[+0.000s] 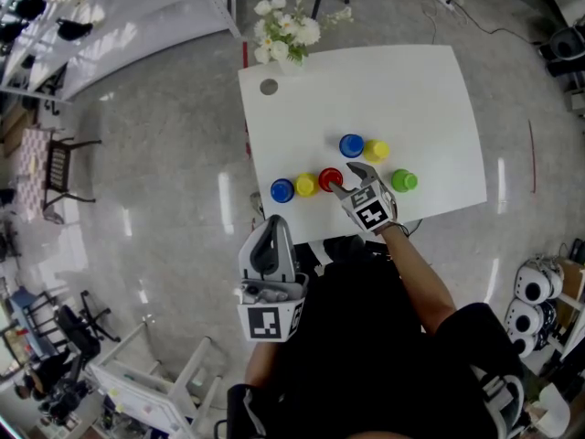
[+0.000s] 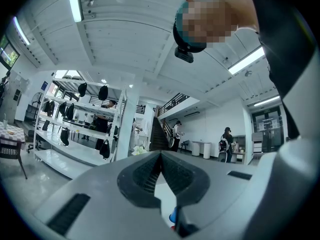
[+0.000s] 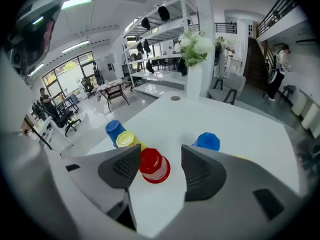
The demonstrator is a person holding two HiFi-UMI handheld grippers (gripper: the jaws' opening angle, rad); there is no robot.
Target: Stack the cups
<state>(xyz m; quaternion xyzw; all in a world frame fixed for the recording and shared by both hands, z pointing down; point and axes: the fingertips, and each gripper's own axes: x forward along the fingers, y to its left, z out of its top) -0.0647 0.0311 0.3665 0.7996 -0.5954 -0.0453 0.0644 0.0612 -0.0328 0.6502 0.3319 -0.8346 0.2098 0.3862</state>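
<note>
Six upside-down cups stand on the white table (image 1: 430,90). A blue cup (image 1: 282,190), a yellow cup (image 1: 306,185) and a red cup (image 1: 330,179) form a row near the front edge. Behind them are a second blue cup (image 1: 351,145) and a second yellow cup (image 1: 376,150), with a green cup (image 1: 404,181) to the right. My right gripper (image 1: 348,182) is open around the red cup (image 3: 154,165), which stands between the jaws, nearer the left one. My left gripper (image 1: 271,233) is shut and empty, held off the table near the body, pointing up into the room (image 2: 161,155).
A vase of white flowers (image 1: 286,33) stands at the table's far left corner, beside a round grey hole cover (image 1: 268,87). In the right gripper view the second blue cup (image 3: 208,140) sits just beyond the right jaw. Shelving and chairs stand on the floor at left.
</note>
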